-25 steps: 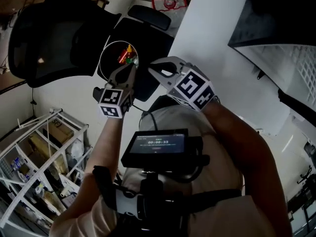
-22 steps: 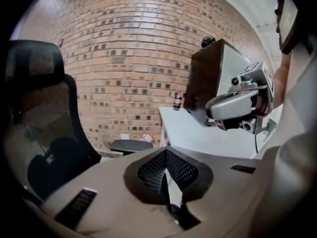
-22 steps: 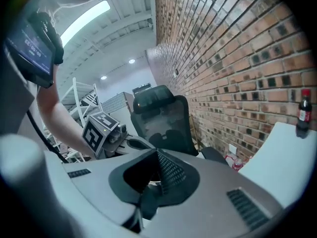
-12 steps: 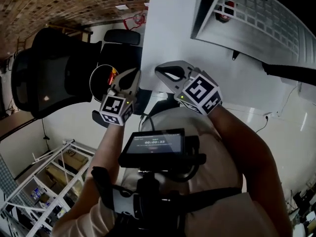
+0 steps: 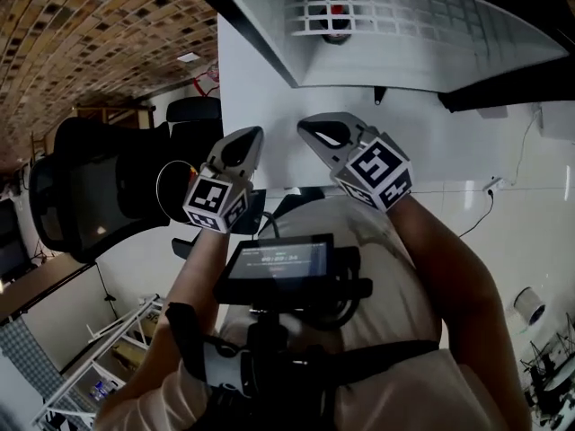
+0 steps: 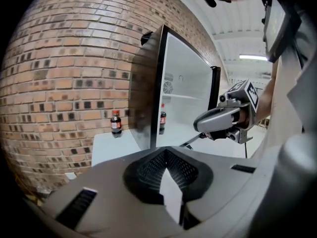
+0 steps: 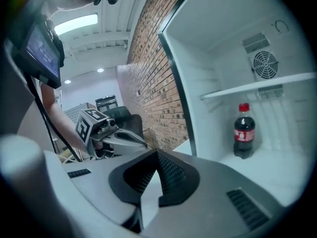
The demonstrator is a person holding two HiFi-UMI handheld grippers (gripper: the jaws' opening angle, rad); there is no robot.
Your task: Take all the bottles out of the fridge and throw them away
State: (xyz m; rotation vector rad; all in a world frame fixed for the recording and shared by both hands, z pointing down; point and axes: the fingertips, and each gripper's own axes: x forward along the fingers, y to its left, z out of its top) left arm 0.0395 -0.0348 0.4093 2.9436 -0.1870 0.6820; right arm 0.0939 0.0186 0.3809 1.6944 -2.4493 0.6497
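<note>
Inside fridge (image 7: 213,58), ahead-right | cola bottle (image 7: 244,131) stood upright | my right hand-held gripper (image 7: 156,172) was nearer than left hand-held gripper (image 6: 167,180) | both pinched shut, empty

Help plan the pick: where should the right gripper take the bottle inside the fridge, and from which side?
Grip the bottle across its labelled body, coming level through the open front of the fridge. It stands upright, and the shelf above its cap likely blocks a top approach.
</note>
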